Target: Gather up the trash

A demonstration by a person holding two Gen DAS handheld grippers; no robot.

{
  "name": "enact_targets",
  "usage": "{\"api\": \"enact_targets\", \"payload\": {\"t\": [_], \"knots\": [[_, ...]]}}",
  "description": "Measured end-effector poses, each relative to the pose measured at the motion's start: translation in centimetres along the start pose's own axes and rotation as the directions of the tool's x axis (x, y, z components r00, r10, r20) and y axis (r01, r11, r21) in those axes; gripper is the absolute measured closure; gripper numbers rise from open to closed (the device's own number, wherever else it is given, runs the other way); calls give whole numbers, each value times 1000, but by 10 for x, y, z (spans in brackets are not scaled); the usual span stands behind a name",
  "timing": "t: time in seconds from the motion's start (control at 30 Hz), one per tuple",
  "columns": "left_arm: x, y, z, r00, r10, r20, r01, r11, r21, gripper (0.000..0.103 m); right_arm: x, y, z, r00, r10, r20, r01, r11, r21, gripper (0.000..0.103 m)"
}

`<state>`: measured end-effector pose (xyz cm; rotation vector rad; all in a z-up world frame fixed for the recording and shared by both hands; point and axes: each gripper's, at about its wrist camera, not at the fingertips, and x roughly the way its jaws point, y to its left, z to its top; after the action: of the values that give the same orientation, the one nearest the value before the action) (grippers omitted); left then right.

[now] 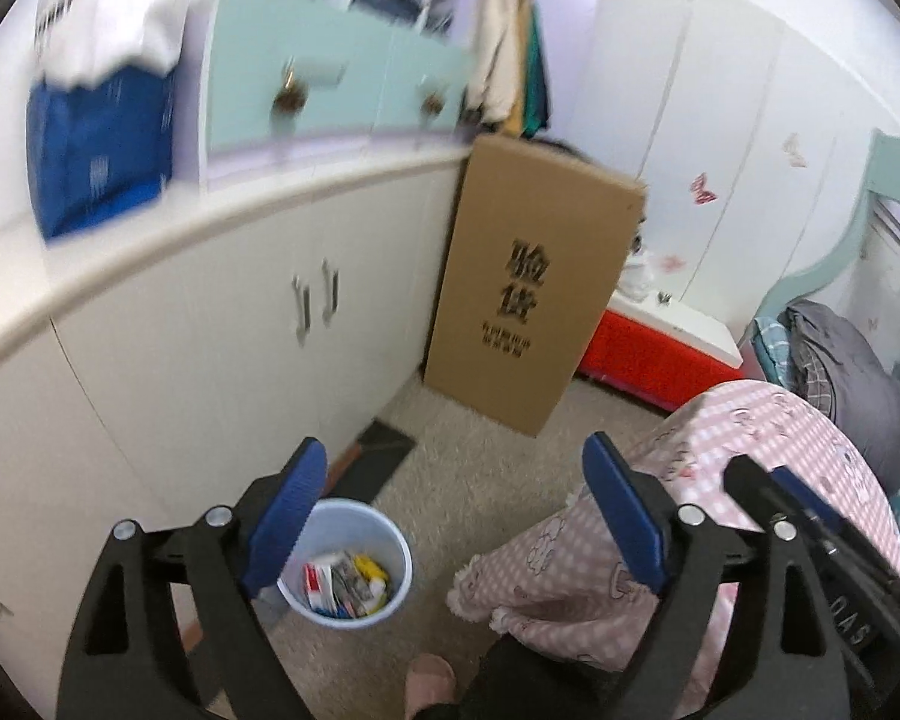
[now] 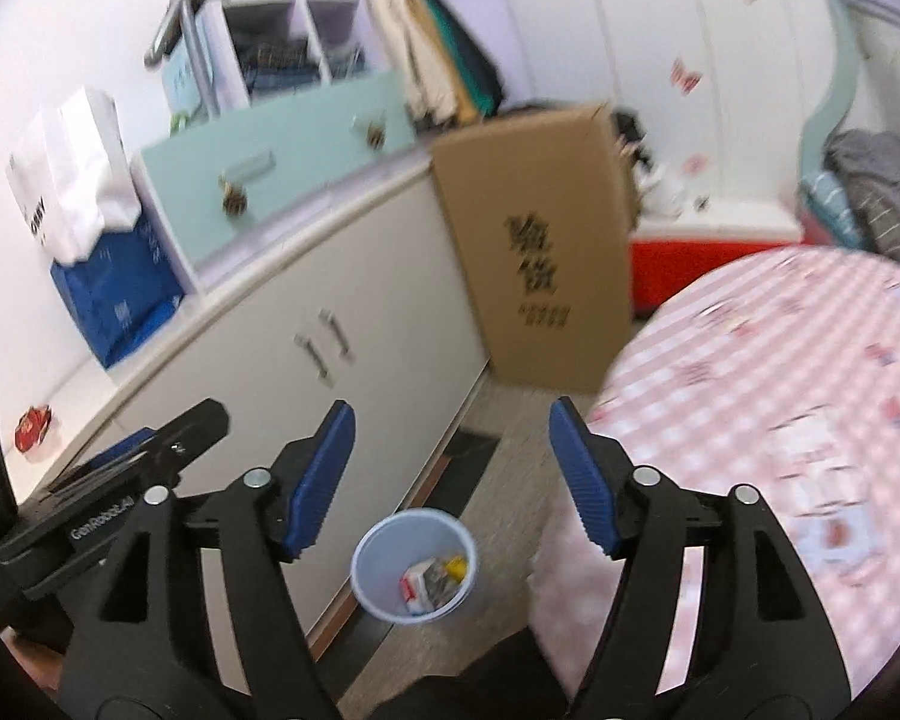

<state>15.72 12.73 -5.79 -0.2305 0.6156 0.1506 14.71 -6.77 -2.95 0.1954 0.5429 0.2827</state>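
Both tongs (image 1: 450,516) (image 2: 450,480) wide apart over bin (image 1: 354,564) w/ trash (image 1: 345,585)

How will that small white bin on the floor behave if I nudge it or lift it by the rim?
The bin looks like thin plastic holding only a few wrappers, so it is probably light and may slide or tip when nudged. Its narrower base suggests limited stability. Pinched at one side, the rim may flex.

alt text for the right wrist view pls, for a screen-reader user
The right claw hangs open and empty above a pale blue bin on the floor that holds wrappers. White cabinets stand left, a tall cardboard box behind, and a pink checked tablecloth right.
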Motion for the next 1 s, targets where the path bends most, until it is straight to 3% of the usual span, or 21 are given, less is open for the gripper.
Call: {"api": "enact_targets", "payload": {"t": [0.27, 0.57, 0.8, 1.0], "knots": [[-80, -56, -6, 985, -69, 161, 50, 991, 123, 16, -91, -31, 2, 985, -83, 149, 85, 996, -1, 23], [-150, -93, -24, 943, -171, 287, 119, 975, 190, 10, -165, -44, -20, 948, -170, 268, 173, 985, 12, 17], [-182, -112, -41, 920, -186, 344, 97, 961, 259, 8, -203, -46, -38, 913, -236, 334, 245, 969, 13, 14], [-199, -120, -53, 911, -242, 335, 137, 942, 307, 7, -219, -45, -50, 897, -264, 355, 279, 960, 9, 13]]}}
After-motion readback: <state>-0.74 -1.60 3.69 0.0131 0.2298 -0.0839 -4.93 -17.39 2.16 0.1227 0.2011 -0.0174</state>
